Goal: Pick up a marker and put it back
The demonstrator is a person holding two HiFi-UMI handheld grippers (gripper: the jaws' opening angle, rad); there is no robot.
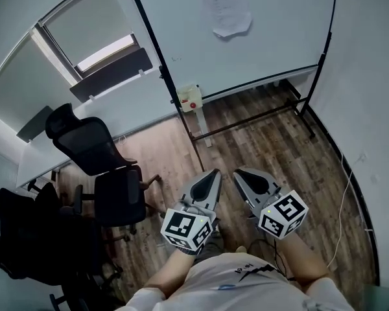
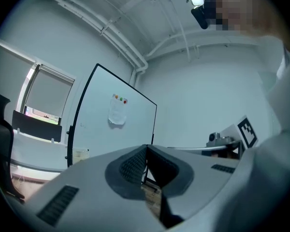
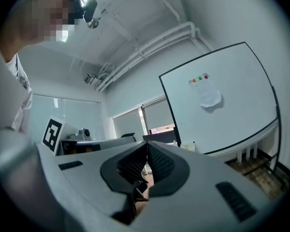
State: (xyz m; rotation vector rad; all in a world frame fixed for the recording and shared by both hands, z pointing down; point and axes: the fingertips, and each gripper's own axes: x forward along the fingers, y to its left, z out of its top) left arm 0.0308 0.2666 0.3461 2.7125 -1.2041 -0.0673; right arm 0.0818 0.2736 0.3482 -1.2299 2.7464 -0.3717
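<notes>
A whiteboard (image 1: pixel 259 37) on a black stand faces me, also in the left gripper view (image 2: pixel 96 124) and the right gripper view (image 3: pixel 222 115). Pinned to it by coloured magnets is a paper sheet (image 1: pixel 225 8). A small white box with a red spot (image 1: pixel 190 98) hangs at the board's lower left corner. I cannot make out a marker in any view. My left gripper (image 1: pixel 215 172) (image 2: pixel 146 146) and right gripper (image 1: pixel 236 172) (image 3: pixel 147 144) are held side by side near my body, pointing at the board. Both are shut with nothing between the jaws.
Two black office chairs (image 1: pixel 110 173) stand at the left on the wooden floor (image 1: pixel 272 148). The board's black stand legs (image 1: pixel 246 118) cross the floor ahead. A white cable (image 1: pixel 345 199) runs along the right wall. A window with a blind (image 1: pixel 91 28) is at the far left.
</notes>
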